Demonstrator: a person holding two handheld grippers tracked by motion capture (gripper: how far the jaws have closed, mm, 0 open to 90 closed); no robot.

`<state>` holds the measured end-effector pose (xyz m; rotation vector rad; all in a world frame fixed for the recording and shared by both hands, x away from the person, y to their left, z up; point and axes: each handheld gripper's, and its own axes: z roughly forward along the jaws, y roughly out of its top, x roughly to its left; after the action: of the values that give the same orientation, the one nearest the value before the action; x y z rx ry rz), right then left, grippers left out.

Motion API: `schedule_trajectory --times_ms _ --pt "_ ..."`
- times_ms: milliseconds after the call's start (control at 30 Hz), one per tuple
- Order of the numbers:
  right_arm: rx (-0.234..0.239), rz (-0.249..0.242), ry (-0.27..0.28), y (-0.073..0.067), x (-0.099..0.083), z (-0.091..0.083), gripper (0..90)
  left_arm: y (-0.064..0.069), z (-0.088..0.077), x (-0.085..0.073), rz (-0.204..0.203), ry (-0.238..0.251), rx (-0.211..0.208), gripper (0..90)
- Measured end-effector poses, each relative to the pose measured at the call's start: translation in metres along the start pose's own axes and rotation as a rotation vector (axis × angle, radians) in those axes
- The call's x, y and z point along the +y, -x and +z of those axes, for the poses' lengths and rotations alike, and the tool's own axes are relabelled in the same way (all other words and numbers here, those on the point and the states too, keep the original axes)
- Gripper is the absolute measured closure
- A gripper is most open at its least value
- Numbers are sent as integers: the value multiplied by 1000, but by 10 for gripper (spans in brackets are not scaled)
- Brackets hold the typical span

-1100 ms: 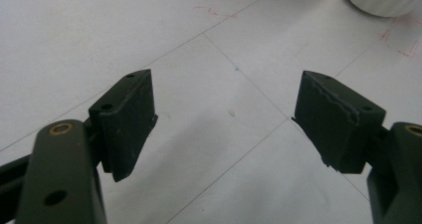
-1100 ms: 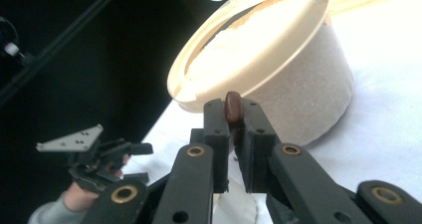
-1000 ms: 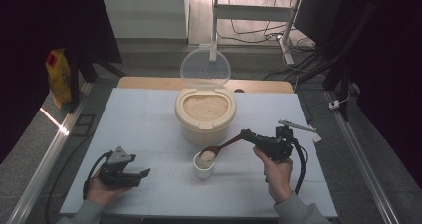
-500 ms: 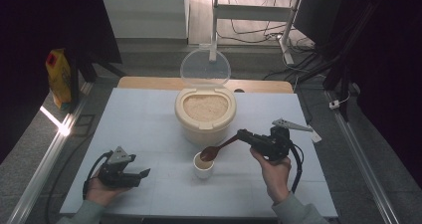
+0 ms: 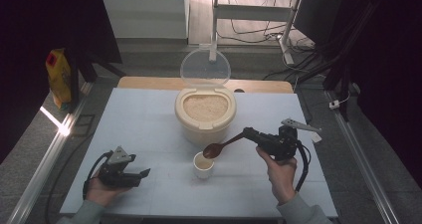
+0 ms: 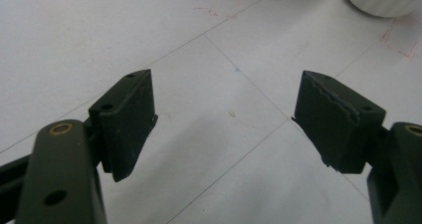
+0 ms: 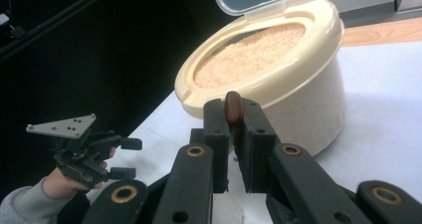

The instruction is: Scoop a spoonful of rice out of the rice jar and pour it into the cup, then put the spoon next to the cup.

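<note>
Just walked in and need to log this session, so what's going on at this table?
A person is spooning rice with two hand-held grippers. The right gripper is shut on the handle of a dark brown wooden spoon, whose bowl hangs over a small white cup with some rice in it. Behind the cup stands a cream round plastic rice container, full of rice, its clear lid flipped up. The left gripper rests on the white table near its front left, jaws open and empty.
</note>
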<state>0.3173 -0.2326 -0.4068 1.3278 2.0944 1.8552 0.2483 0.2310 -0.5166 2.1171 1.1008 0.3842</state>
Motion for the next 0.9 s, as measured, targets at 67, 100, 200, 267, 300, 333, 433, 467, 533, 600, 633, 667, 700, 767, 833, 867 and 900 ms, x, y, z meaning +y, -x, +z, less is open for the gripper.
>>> schedule_trajectory --times_ms 67,100,200,267,300,333,433,467,533,600,633,667,700,767,833,867,900 --pt "7 6 7 1 2 -4 836 0 0 0 1 -2 0 238" --pt "9 10 12 2 2 -6 836 0 1 0 1 -2 0 238" --pt "11 5 19 3 6 -14 835 0 1 0 1 -4 -1 238" --pt "7 2 26 3 9 -20 836 0 1 0 -1 -2 0 238" --pt "3 -4 28 3 10 -24 836 0 0 0 -1 -1 0 238" --pt "0 -5 28 4 11 -27 835 0 0 0 -1 1 1 238" --pt "-10 -4 23 6 14 -38 836 0 0 1 -2 3 2 238" --pt "-13 -6 17 7 14 -41 836 0 0 1 -2 2 2 238" --pt "-21 -1 7 8 14 -45 836 0 0 0 -1 1 1 238" --pt "-28 2 -18 9 13 -49 835 0 0 1 0 1 0 238" --pt "-28 4 -26 10 12 -50 835 0 0 1 0 1 1 238" --pt "-29 5 -40 11 11 -51 836 0 0 1 0 0 1 238" --pt "-27 5 -55 12 11 -51 835 0 0 1 -1 0 1 238" --pt "-28 6 -81 13 8 -51 835 0 1 1 0 0 2 238" --pt "-22 11 -117 15 4 -48 835 0 1 1 -1 -1 3 238" --pt "-17 13 -127 16 3 -47 835 0 1 1 -1 0 2 238" --pt "-10 18 -146 17 0 -45 835 0 1 1 0 -2 3 238"
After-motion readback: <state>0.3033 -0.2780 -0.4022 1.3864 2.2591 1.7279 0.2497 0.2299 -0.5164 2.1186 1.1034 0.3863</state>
